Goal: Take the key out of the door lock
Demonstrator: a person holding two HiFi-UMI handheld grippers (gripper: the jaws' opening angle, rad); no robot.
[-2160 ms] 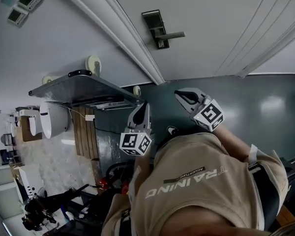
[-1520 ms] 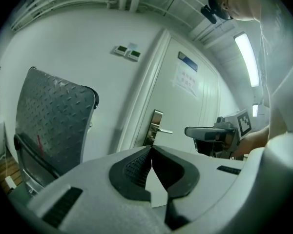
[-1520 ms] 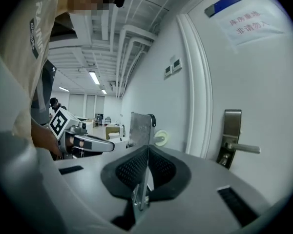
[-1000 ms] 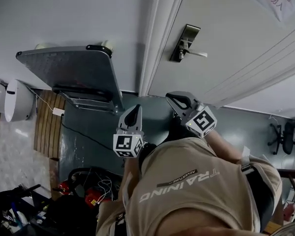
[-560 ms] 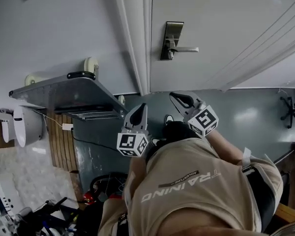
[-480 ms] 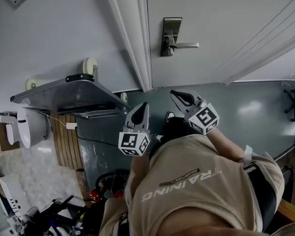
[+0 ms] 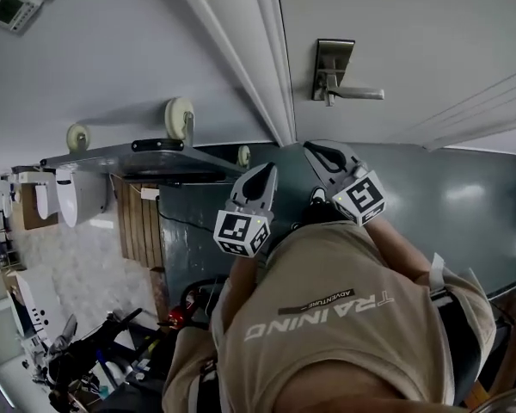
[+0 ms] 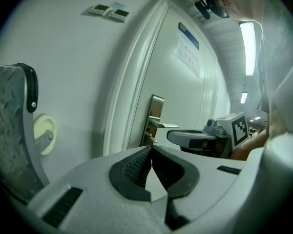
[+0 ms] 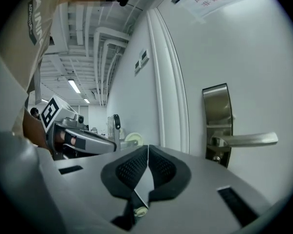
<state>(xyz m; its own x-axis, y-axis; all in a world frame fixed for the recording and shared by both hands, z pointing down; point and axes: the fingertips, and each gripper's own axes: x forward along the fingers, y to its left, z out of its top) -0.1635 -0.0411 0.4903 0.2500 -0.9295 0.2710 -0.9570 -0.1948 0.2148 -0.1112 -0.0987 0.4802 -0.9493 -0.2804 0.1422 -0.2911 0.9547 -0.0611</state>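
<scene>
Your left gripper (image 7: pixel 264 170) and right gripper (image 7: pixel 320 150) were both clenched, empty — well apart from the door lock (image 7: pixel 333 58) and its handle (image 7: pixel 361 94).

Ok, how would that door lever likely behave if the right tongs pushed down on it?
The lever looks like solid metal, so probably stiff; it should pivot at the lock plate rather than bend. Its finish looks smooth and shiny, so the shut right tongs might slide along it.

Head view downward, gripper views facing lock (image 9: pixel 217 111)
</scene>
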